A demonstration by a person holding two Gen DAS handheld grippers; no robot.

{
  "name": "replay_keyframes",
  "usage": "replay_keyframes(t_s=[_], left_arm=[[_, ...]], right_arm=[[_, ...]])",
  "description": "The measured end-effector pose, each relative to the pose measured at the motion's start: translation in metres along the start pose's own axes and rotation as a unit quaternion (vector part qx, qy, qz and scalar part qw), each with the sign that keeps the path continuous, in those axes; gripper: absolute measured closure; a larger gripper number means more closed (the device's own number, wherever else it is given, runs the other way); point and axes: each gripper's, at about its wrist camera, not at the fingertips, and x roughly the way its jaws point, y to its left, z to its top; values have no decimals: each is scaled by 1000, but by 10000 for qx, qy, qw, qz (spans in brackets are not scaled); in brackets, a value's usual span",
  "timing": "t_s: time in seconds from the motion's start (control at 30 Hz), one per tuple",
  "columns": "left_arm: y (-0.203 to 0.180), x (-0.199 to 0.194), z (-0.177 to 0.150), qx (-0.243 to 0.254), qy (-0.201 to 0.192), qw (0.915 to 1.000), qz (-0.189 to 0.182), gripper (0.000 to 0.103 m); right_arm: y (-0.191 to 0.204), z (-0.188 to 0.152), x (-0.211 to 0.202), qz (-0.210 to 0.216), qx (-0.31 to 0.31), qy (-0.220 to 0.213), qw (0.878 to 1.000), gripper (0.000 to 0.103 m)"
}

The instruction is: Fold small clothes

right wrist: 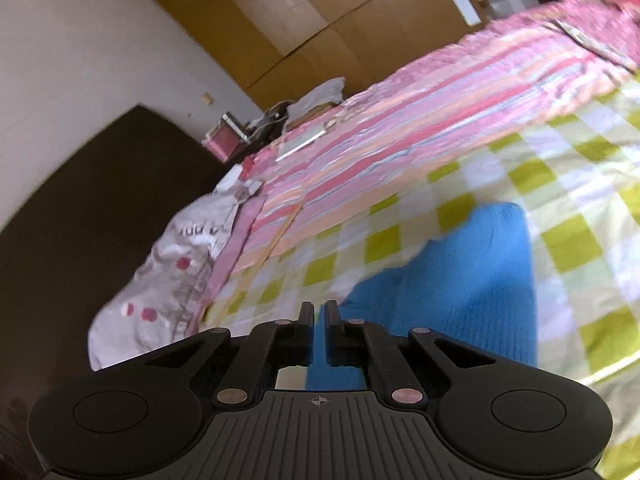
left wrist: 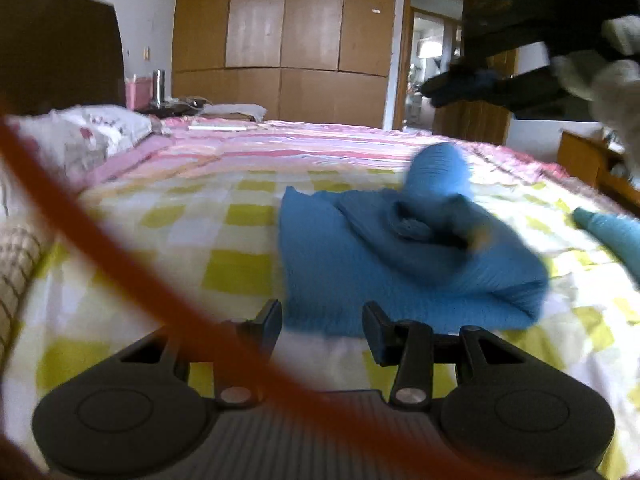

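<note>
A small blue knit garment (left wrist: 360,264) lies partly folded on the checked bedspread (left wrist: 192,240), with one part raised at its far side. My left gripper (left wrist: 322,320) is open and empty, its fingertips at the garment's near edge. The right gripper (left wrist: 460,88) shows in the left wrist view high at the upper right, dark and held in a white-gloved hand. In the right wrist view my right gripper (right wrist: 319,312) is nearly closed with a narrow gap, above the blue garment (right wrist: 460,280); blue cloth shows through the gap, and I cannot tell if it is pinched.
A pillow (left wrist: 88,136) lies at the head of the bed by the dark headboard (left wrist: 60,52). A nightstand holds a pink box (left wrist: 136,92) and a metal flask (left wrist: 159,86). Wooden wardrobes (left wrist: 288,40) stand behind. An orange cable (left wrist: 120,272) crosses the left wrist view. Another teal-blue item (left wrist: 612,232) lies at right.
</note>
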Motion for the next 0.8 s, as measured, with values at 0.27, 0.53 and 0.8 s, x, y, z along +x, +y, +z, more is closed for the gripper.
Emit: replay_keyframes(t_s=[0.27,0.53,0.8], left_arm=[[1,-12,7,-719,96,9913,-1095,48],[-15,-5,2,-713,277,9877,-1366,47],[-10,-6,-2,-684,289,9872,-1415,47]], right_arm=[[15,-11,12,-810,-937,464,9912,73],[19,-16,65,-1454,-1553,1154,9703,44],[35,-31,112,-1718,-1854,1568,9547,33]])
